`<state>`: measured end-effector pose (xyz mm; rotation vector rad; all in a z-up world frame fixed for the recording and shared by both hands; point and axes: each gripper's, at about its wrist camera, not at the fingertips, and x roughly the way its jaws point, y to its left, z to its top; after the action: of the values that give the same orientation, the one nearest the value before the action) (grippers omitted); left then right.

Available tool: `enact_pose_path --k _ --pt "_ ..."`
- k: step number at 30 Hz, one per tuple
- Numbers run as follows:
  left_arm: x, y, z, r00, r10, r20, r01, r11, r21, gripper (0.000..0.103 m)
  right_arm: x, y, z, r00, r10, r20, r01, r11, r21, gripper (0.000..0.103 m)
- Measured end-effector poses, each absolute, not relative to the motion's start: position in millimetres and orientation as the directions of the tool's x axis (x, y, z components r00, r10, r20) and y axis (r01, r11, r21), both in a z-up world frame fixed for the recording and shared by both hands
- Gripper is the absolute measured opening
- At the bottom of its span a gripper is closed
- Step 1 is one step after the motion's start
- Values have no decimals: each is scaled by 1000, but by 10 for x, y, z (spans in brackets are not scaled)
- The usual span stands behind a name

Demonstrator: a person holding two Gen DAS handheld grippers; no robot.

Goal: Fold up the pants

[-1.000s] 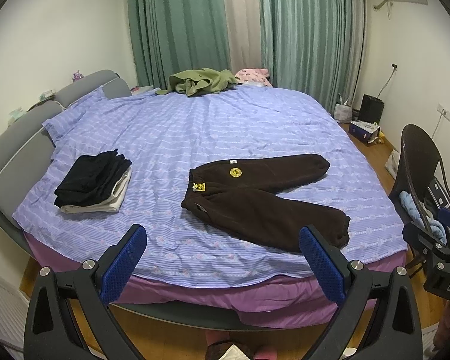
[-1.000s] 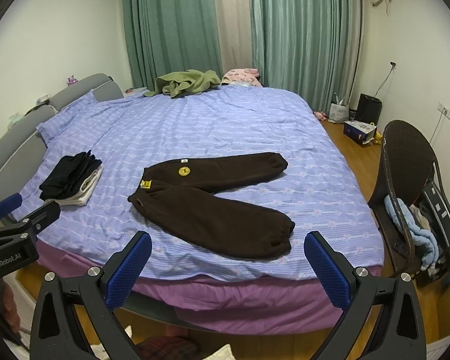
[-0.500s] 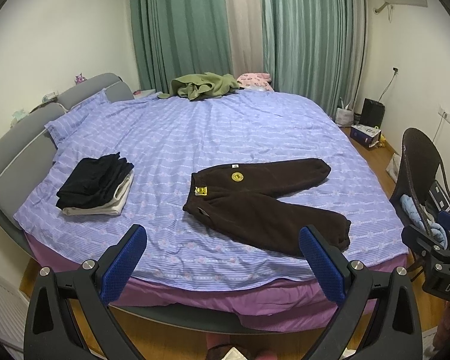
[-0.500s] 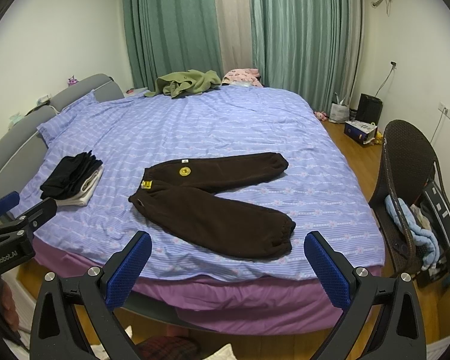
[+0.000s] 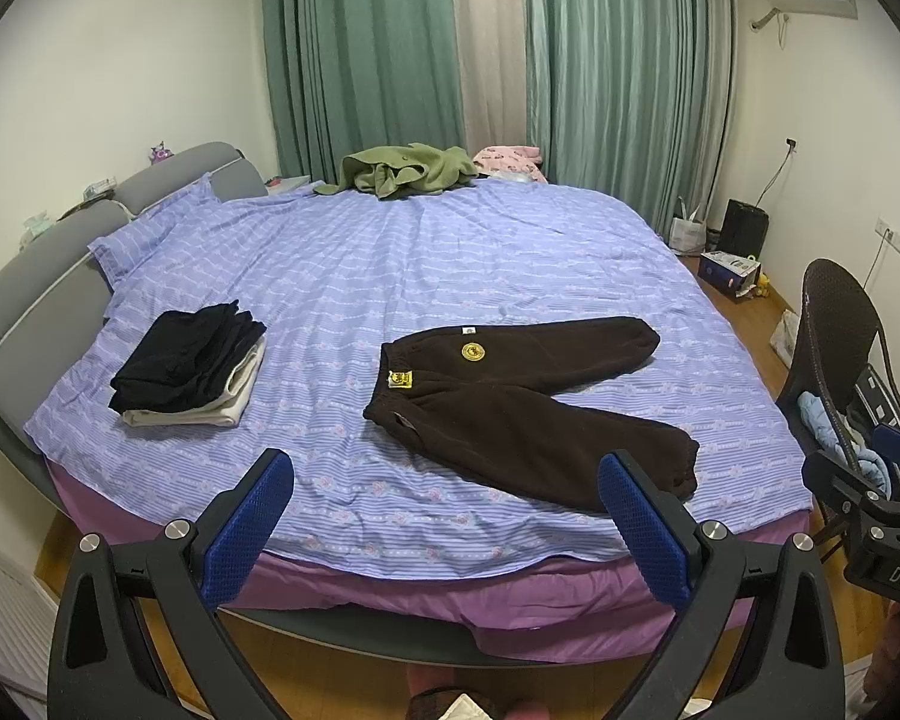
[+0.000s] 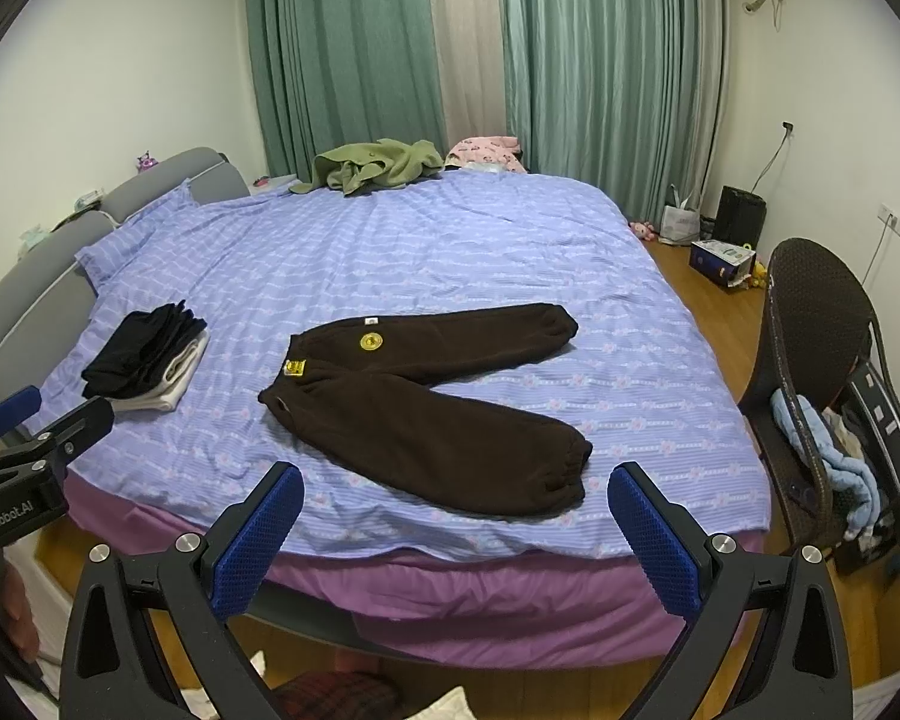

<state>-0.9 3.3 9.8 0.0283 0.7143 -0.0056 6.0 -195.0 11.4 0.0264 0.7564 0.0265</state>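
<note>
Dark brown fleece pants [image 5: 528, 396] lie flat on the purple striped bed [image 5: 450, 252], waistband to the left, legs spread in a V to the right; they also show in the right wrist view [image 6: 426, 402]. My left gripper [image 5: 444, 510] is open and empty, held off the near edge of the bed, short of the pants. My right gripper [image 6: 456, 516] is open and empty, also off the near edge, facing the near leg's cuff [image 6: 561, 471].
A stack of folded black and white clothes [image 5: 192, 369] sits at the bed's left. A green jacket [image 5: 405, 171] and pink garment [image 5: 507, 157] lie at the far side. A wicker chair [image 6: 810, 348] with clothes stands to the right. A grey headboard [image 5: 42, 276] runs along the left.
Both grippers stayed open. The left wrist view has drawn back a little and tilted up, so the bed sits lower and farther in frame. The right barely moved.
</note>
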Motion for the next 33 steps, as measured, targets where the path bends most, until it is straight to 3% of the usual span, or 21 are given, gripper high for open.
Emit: enact_pose_path --k 33 --pt "189 173 -61 737 1 -676 16 1000 19 103 200 -1889 58 701 18 -713 -4 1000 21 103"
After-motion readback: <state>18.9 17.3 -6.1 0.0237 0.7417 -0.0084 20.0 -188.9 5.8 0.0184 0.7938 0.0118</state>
